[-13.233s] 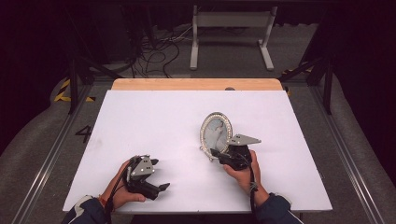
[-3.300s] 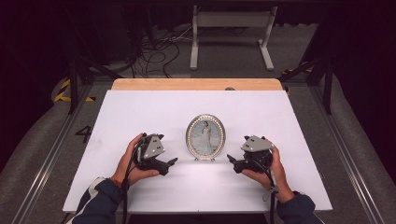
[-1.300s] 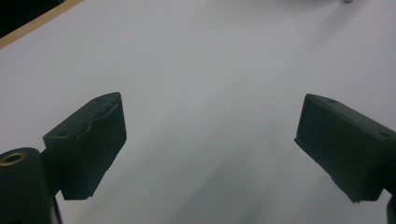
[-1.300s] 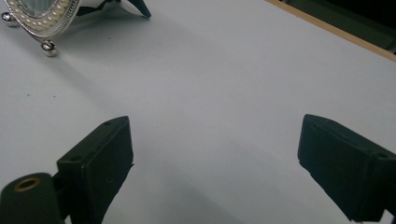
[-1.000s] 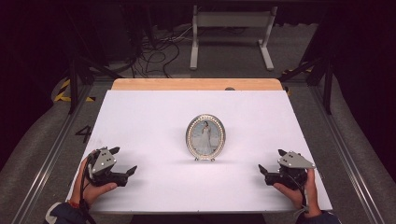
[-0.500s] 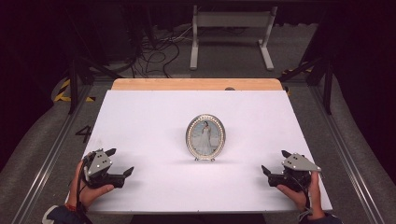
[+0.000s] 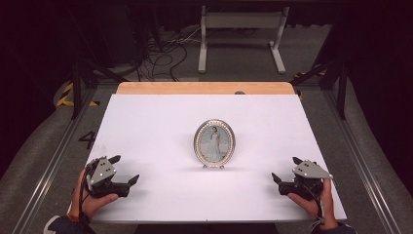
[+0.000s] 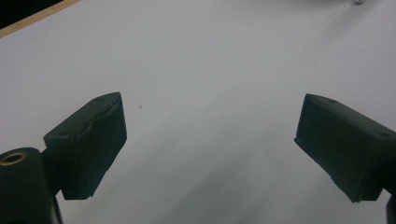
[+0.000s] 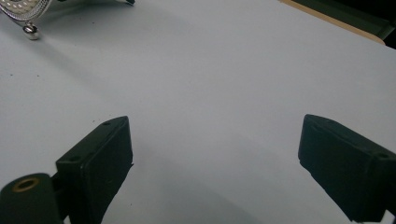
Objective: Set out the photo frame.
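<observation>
Silver frame (image 7: 214,143) upright; both tongs (image 7: 125,182) (image 7: 277,183) spread, well apart from it: a knock could topple it.

place: lab recording bay | evidence: white-topped desk (image 7: 146,126) on metal floor rails (image 7: 48,165); loose black cables (image 7: 165,48); dark surround; yellow-black hazard tape (image 7: 65,95); grey metal stand (image 7: 241,29)

Your frame (image 7: 214,144) is a small oval with a silver, beaded rim, holding a photo of a figure in white. It stands upright on little ball feet at the middle of the table (image 7: 146,126), facing you.
</observation>
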A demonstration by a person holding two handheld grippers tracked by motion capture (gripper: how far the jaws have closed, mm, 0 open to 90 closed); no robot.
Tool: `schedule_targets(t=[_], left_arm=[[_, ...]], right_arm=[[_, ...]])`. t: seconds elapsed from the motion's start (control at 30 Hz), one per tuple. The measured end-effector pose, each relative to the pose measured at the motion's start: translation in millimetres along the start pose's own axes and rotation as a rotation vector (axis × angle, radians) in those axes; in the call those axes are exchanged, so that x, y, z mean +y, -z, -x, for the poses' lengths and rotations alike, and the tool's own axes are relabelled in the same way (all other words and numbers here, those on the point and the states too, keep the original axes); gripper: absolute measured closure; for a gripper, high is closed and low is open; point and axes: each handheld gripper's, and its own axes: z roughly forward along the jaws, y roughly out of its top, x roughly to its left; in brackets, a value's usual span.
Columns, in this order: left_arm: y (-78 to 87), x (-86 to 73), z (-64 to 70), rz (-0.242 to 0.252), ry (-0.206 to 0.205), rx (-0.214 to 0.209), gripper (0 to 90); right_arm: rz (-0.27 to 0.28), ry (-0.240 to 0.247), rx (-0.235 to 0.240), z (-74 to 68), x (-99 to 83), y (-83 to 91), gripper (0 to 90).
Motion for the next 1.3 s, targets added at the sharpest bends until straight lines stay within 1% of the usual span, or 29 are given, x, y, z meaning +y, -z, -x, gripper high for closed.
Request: schedule_targets(t=[0.23, 0.27, 0.4, 0.7, 0.87, 1.3], left_arm=[[-2.0, -0.1, 1.9, -0.010, -0.002, -0.002, 9.1], [-2.1, 0.1, 1.7, -0.009, -0.008, -0.001, 9.0], [-1.5, 0.4, 1.2, -0.002, 0.000, -0.001, 9.1], [-2.4, 1.0, 1.0, -0.002, -0.006, -0.005, 9.0], [-3.2, 1.4, 1.0, -0.012, -0.009, -0.001, 9.0], [-6.2, 2.3, 0.9, -0.017, -0.013, -0.009, 8.8]], right_arm=[[0.001, -0.001, -0.003, 0.0, -0.2, 1.2, 10.2], [0.000, 0.000, -0.003, -0.1, -0.2, 1.0, 10.2], [-0.004, 0.000, -0.002, -0.3, -0.6, 0.6, 10.1], [-0.007, -0.002, -0.004, 0.2, -1.2, 1.0, 10.1], [-0.007, -0.002, -0.002, 0.7, -1.7, 0.2, 10.1], [-0.013, -0.007, 0.001, 1.7, -2.9, -0.5, 10.0]])
